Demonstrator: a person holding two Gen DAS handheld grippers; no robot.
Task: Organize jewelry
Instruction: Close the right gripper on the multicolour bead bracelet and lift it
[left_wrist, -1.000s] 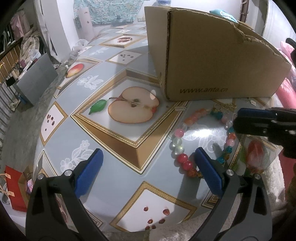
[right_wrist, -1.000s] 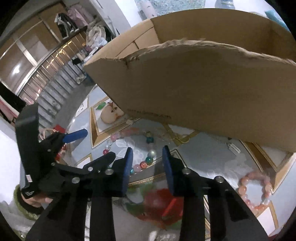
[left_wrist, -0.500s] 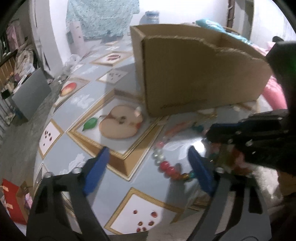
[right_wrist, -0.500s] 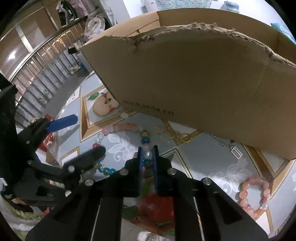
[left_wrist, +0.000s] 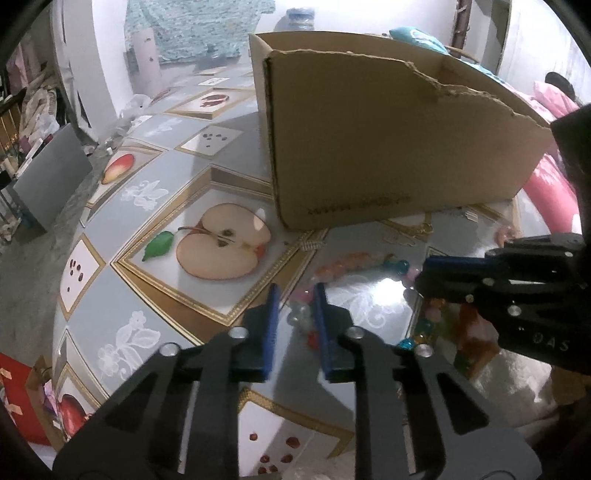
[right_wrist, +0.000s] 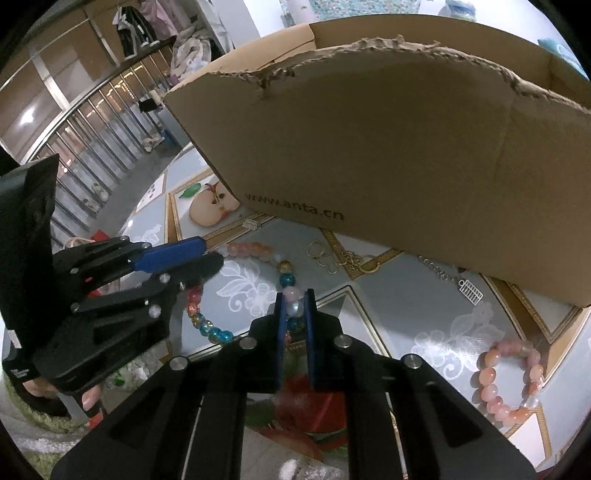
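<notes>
The bracelet (right_wrist: 258, 280), a multicoloured bead ring, lies on the counter (left_wrist: 177, 302) before the box (right_wrist: 388, 147). The right hand-held gripper (right_wrist: 293, 306) is clamped on its near beads; the left hand-held gripper (left_wrist: 295, 306) is closing on the opposite side, beads between its pads, probably so both ends lift together without sagging.

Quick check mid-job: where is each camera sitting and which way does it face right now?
Left wrist: on the left tongs, aimed down at the table and box; jaws closing on the bead necklace.
Right wrist: on the right tongs, facing the box; a thumb shows.
Shared: box, necklace, each other's tongs.
</notes>
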